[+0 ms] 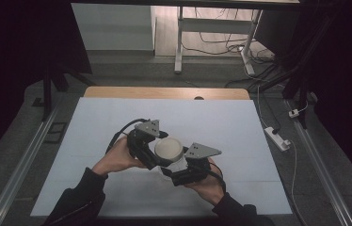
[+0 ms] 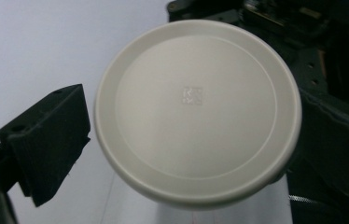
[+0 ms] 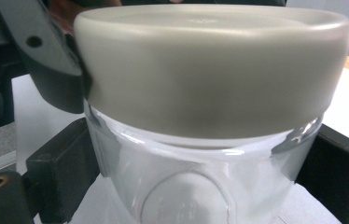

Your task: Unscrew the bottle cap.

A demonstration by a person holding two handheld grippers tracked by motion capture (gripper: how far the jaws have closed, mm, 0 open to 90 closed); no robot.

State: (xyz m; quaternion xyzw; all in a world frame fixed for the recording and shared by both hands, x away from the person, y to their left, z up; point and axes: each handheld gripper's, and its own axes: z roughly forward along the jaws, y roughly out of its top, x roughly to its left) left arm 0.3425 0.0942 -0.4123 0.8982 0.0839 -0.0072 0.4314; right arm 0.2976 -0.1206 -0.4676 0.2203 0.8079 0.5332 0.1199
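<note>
Clear glass jar [image 3: 200,186] w/ round beige plastic lid [image 2: 196,109] stands mid white table sheet [image 1: 117,188], right gripper [image 1: 183,172] jaws pinching jar body from both sides, left gripper [image 1: 151,153] jaws spread either side of lid rim, contact unclear.

Dim surroundings, evenly lit white mat [image 1: 117,122]; close views soft, slightly blurred.

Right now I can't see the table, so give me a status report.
Right gripper clamped on clear jar body. Left gripper jaws flank beige lid, grip unclear. Lid still on. Nothing in the way.
</note>
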